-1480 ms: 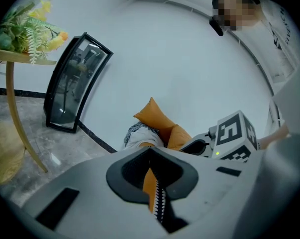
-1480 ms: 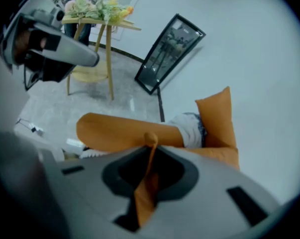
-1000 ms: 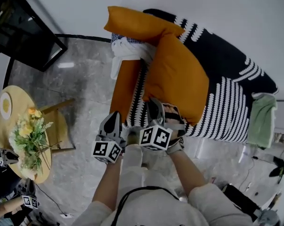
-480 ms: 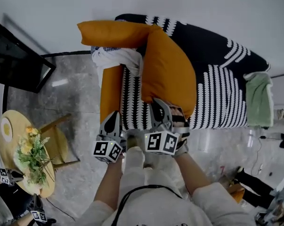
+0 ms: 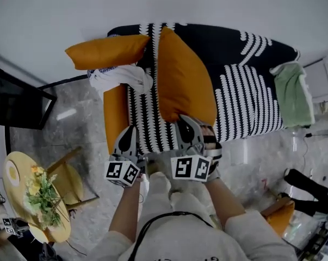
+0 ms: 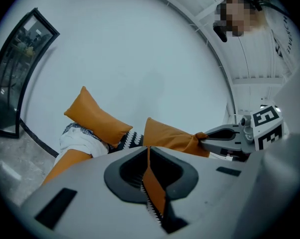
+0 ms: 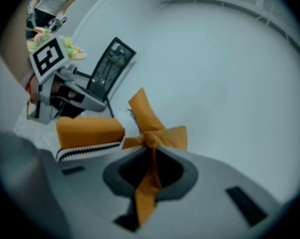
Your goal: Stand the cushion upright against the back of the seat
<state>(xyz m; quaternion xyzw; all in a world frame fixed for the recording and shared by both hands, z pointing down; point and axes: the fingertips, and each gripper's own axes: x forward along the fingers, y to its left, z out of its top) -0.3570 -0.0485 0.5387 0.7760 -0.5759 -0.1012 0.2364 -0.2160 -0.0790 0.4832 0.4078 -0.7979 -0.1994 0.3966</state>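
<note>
A large orange cushion lies tilted on the black-and-white striped sofa, its far edge near the sofa back. My left gripper is shut on the cushion's near edge, a strip of orange fabric pinched between its jaws. My right gripper is shut on the near corner, and bunched orange cloth runs through its jaws. In the left gripper view the cushion stretches across to the right gripper. In the right gripper view the left gripper shows at the left.
A second orange cushion leans at the sofa's left end above a white cloth and the orange arm. A green cloth hangs at the right end. A round table with flowers and a dark glass unit stand left.
Both grippers have moved up and toward the sofa back with the cushion's near edge in them. The cushion now stands steeper and closer to the back.
</note>
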